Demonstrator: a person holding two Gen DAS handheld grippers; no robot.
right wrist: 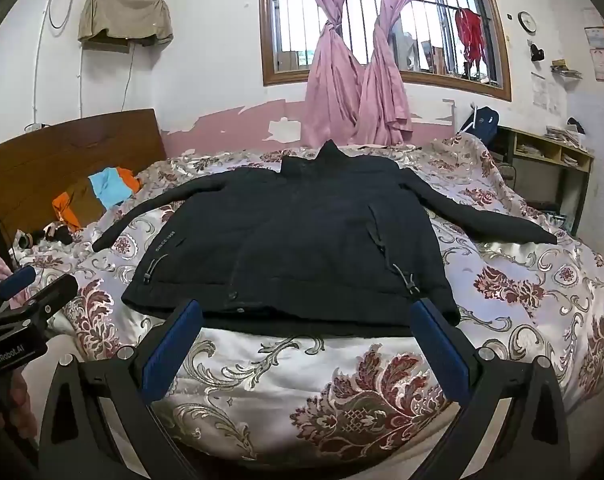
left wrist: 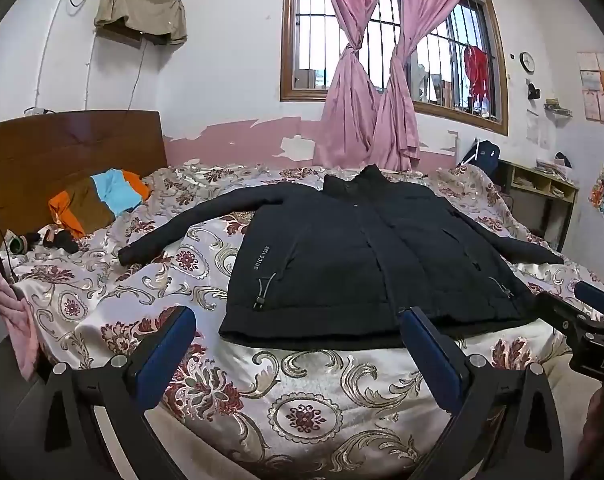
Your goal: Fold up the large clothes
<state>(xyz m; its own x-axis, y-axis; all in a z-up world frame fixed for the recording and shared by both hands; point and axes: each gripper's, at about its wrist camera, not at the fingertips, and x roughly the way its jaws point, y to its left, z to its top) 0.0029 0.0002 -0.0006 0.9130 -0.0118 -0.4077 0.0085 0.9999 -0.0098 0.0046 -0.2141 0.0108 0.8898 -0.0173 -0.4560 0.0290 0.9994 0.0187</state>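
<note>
**Dark jacket spread flat on the bed, both tongs wide and empty**

A dark jacket [left wrist: 366, 256] lies face up on a bed covered by a floral bedspread [left wrist: 302, 408]. Its collar points toward the far wall and its hem lies near the front edge of the bed. Both sleeves are stretched outward, one toward the wooden headboard [left wrist: 69, 148], the other toward the shelf side of the room. Pale lettering runs along the front panel on the headboard side, with a drawcord toggle just below it.

The left tongs [left wrist: 297, 354] hover above the bedspread just short of the hem, blue pads set wide apart with nothing between them. The right tongs [right wrist: 308, 344] are likewise spread wide and empty, their tips level with the hem; whether they touch the fabric cannot be told. Each pair shows at the edge of the other's view, so they sit side by side.

Near the headboard lies a crumpled orange, blue and brown garment [left wrist: 101, 200]. Pink curtains [left wrist: 366, 80] hang knotted before a barred window on the far wall, and a beige cloth [left wrist: 141, 8] drapes over something mounted high on the wall
</note>
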